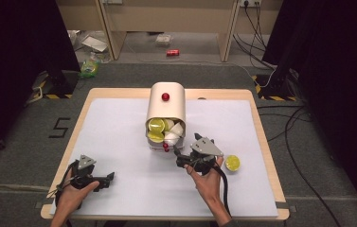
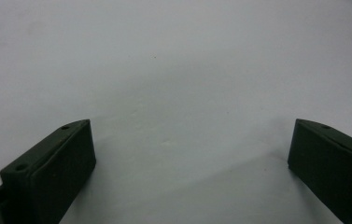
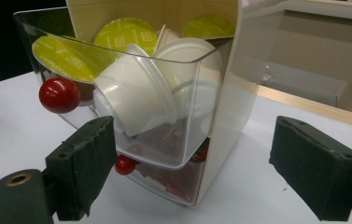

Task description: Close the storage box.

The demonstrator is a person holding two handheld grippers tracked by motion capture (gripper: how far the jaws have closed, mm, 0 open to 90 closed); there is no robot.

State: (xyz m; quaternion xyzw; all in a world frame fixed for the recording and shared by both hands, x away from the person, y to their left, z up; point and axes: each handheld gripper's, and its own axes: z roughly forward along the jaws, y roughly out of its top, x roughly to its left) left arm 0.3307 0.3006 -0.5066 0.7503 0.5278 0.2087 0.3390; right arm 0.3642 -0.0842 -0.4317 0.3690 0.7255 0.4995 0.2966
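Observation:
A cream capsule dispenser [image 1: 166, 111] stands at the table's middle, its clear upper drawer [image 3: 183, 116] pulled out and holding several white and yellow-lidded capsules [image 3: 136, 93]. The drawer has a red knob [image 3: 59, 94]; a smaller red knob [image 3: 125, 164] sits on the drawer below. One yellow-lidded capsule [image 1: 232, 162] lies on the white mat to the right. My right gripper [image 1: 178, 158] is open, just in front of the drawers, jaws on either side of the drawer's corner. My left gripper [image 1: 110, 177] is open over bare mat at the front left, nothing between its jaws [image 2: 192, 154].
The white mat [image 1: 119, 142] covers a wooden table [image 1: 266, 142]. Cables, a green packet [image 1: 89, 67] and a red can [image 1: 172, 52] lie on the floor beyond the far edge. Dark stands flank the table.

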